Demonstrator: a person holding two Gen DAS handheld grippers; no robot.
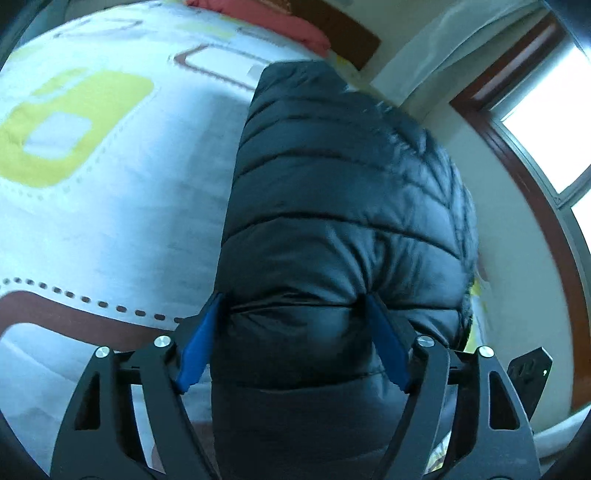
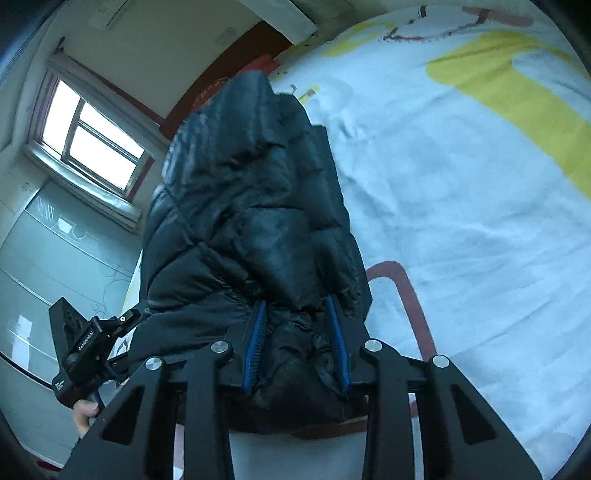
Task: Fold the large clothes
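A black quilted puffer jacket (image 1: 332, 192) lies lengthwise along the edge of a bed, folded into a thick narrow bundle. In the left wrist view my left gripper (image 1: 293, 297) stands wide, its blue pads (image 1: 199, 343) pressing into the puffy near end, which creases at the tips. The right wrist view shows the same jacket (image 2: 251, 206) from the other side. There my right gripper (image 2: 295, 301) is closed narrowly on a bunched fold of the jacket's near end. The left gripper's body (image 2: 85, 350) and the hand (image 2: 86, 411) holding it appear at the lower left.
The bed cover (image 1: 110, 203) is white with yellow and brown shapes and spreads wide beside the jacket (image 2: 461, 203). A red pillow (image 1: 280, 22) lies at the head end. A window (image 2: 92, 136) and a pale wardrobe (image 2: 44, 258) stand past the bed's edge.
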